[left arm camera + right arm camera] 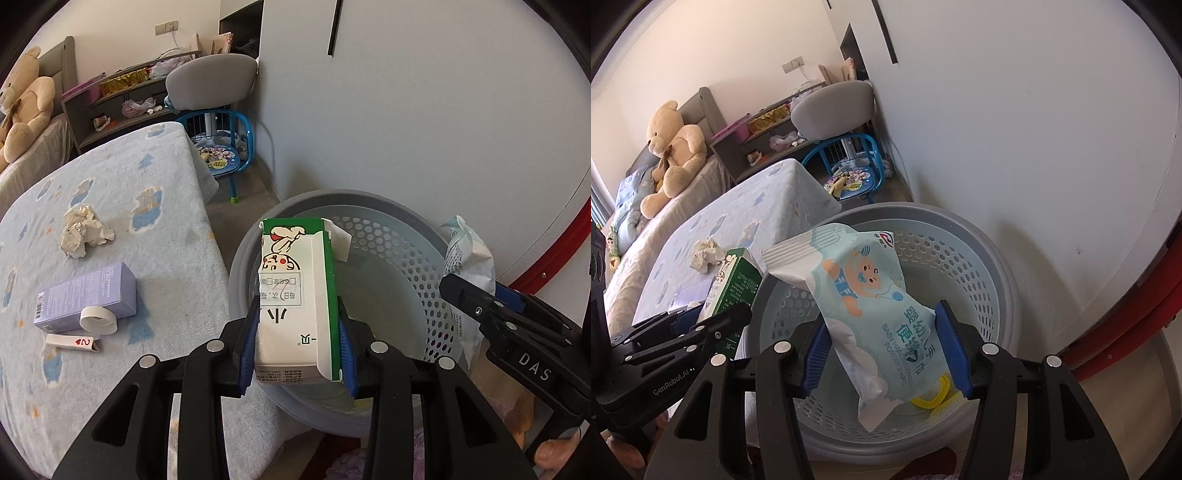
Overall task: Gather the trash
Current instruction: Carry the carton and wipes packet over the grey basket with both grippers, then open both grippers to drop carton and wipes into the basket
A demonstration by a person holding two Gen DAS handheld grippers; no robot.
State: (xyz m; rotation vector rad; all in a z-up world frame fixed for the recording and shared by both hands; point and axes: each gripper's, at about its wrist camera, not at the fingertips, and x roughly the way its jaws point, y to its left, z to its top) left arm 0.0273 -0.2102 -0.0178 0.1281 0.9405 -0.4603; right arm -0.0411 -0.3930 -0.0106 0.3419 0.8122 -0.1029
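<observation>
Beside the blue-blanketed bed (110, 192) stands a grey perforated basket (388, 236). Directly above its mouth the left gripper (300, 325) pinches a green-and-white carton (295, 291), long axis pointing away. To its right, the right gripper (886, 354) clamps a wipes packet (864, 295); both need only drop.

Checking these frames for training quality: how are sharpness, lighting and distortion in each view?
Left wrist: green carton sharp between the left gripper, strong fisheye curvature, dark corners. Right wrist: wipes pack sharp in the right gripper, basket rim bowed, soft daylight.
</observation>
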